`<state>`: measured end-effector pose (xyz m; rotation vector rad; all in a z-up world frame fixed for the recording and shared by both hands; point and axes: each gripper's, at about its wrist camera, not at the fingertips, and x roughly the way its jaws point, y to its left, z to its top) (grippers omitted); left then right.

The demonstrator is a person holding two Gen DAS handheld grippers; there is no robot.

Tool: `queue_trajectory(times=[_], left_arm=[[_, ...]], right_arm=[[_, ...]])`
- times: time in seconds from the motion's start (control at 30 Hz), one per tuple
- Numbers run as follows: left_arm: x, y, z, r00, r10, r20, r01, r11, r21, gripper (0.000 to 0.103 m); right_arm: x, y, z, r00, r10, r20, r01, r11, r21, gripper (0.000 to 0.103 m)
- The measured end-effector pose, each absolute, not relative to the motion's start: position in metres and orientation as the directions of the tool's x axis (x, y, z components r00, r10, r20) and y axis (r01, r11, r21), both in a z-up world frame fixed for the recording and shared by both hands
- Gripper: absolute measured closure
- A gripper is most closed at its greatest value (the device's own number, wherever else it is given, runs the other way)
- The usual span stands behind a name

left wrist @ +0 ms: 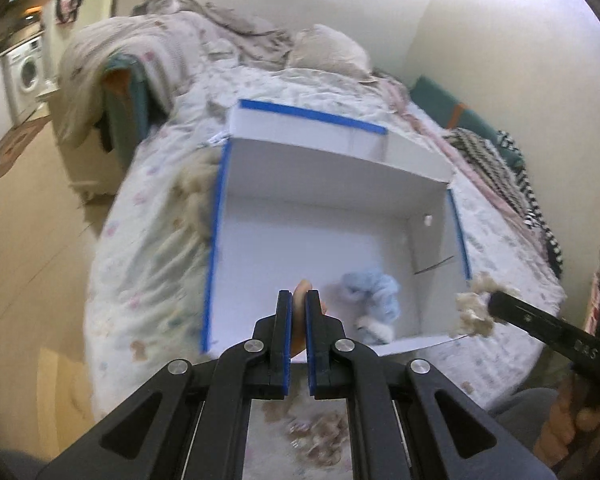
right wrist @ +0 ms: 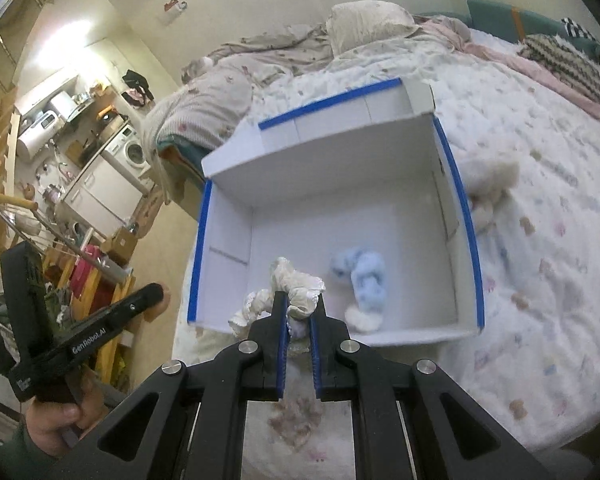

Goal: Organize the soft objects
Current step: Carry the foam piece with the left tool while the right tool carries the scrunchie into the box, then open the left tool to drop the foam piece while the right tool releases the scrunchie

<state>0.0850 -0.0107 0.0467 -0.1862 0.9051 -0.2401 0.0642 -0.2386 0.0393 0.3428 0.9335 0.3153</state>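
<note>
My right claw [right wrist: 299, 312] is clamped on a crumpled white cloth [right wrist: 288, 286], which bunches above and to the left of the tips. Beyond it a white box with blue-edged walls [right wrist: 456, 184] sits open on the bed [right wrist: 540, 260]. Inside the box lies a pale blue fluffy toy [right wrist: 362, 274]. A cream fluffy toy [right wrist: 490, 184] lies just outside the right wall. At lower left, a hand [right wrist: 56, 424] holds my left claw [right wrist: 156, 294].

Left tongs [left wrist: 299, 300] and right tongs [right wrist: 299, 304] — both clamped, angled downward.
</note>
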Motion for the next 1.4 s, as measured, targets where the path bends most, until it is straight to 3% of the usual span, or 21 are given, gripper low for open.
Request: queue_trajectory(times=[0.1,0.53,0.87,1.4], left_arm=[[0.096,-0.019,0.045,0.604,-0.324,-0.729,0.192,0.946,-0.261,0.097],[0.150,-0.023,-0.010,0.516,-0.323,-0.793,0.145,0.946,-0.291,0.097],[0.157,-0.051,-0.057,0.449,-0.235,-0.862,0.174,0.969,-0.174,0.097],[0.154,-0.058,-0.061,0.482,-0.162,-0.861,0.171,0.981,-0.089,0.096]], right_arm=[[0.078,-0.239,0.041,0.558,0.415,-0.719,-0.117,0.896,0.427,0.091],[0.126,-0.231,-0.014,0.504,0.427,-0.751,-0.081,0.889,0.451,0.091],[0.146,-0.218,-0.064,0.416,0.425,-0.804,-0.081,0.898,0.433,0.091],[0.159,-0.198,-0.084,0.341,0.407,-0.848,-0.122,0.913,0.389,0.091]])
